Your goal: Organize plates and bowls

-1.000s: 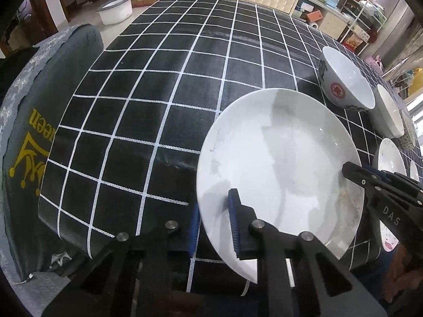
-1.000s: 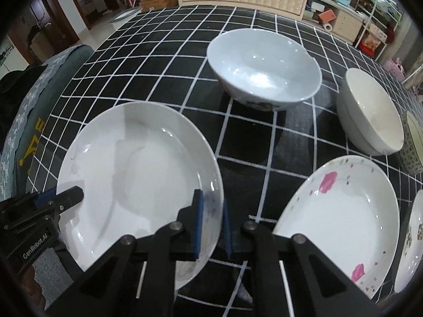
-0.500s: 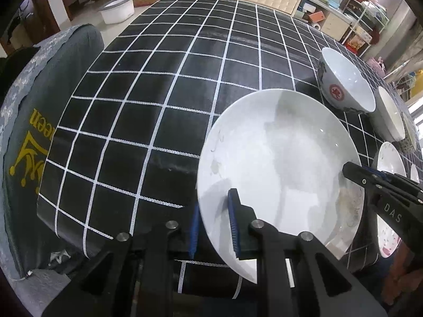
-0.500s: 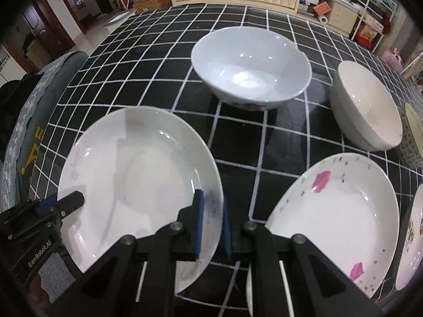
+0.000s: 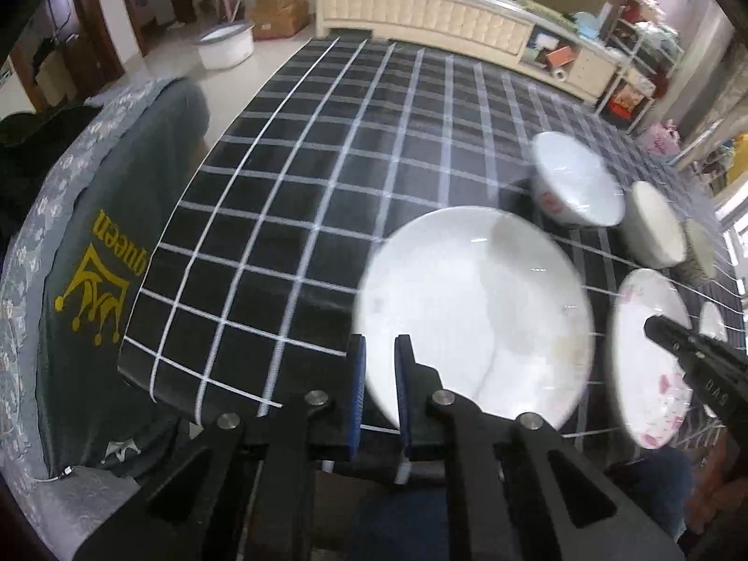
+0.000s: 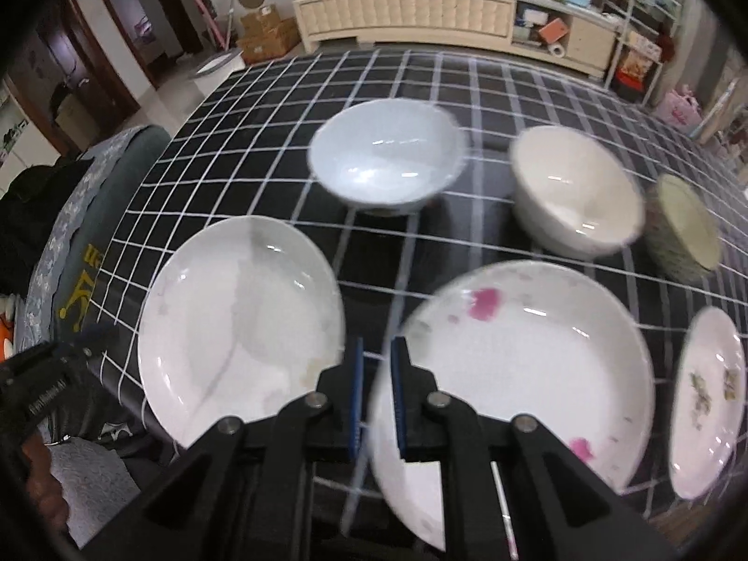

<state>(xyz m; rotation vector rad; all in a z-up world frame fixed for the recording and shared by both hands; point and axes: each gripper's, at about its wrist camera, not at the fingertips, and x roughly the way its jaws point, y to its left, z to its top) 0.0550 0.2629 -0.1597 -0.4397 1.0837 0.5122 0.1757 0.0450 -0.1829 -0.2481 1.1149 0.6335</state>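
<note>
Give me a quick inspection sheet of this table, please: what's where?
Surface: black checked tablecloth.
Job's things: plain white plate held above the cloth's near edge; floral plate, small plate, white bowl, cream bowl, greenish bowl resting.
Clutter: nothing seen.
Grippers: left gripper shut on plain white plate, jaws just tightened; right gripper nearly shut at floral plate, grip unclear.
Cables: nothing seen.
Surroundings: cream cabinet, cardboard boxes, cloth-draped chair.

White plate [image 5: 472, 308] glazed ceramic, glossy, faint smears. Pink-flower plate [image 6: 523, 355] same glossy glaze. Bowls [image 6: 388, 154] glazed, shiny highlights. Bench cover [image 5: 299, 196] black with white grid, smooth, slight sheen, looks like plastic sheet. Left tool [image 5: 379, 388] matt black plastic, blue ribbed pads, bare metal screws. Chair cover [image 5: 107, 233] matt grey cloth, yellow print.
</note>
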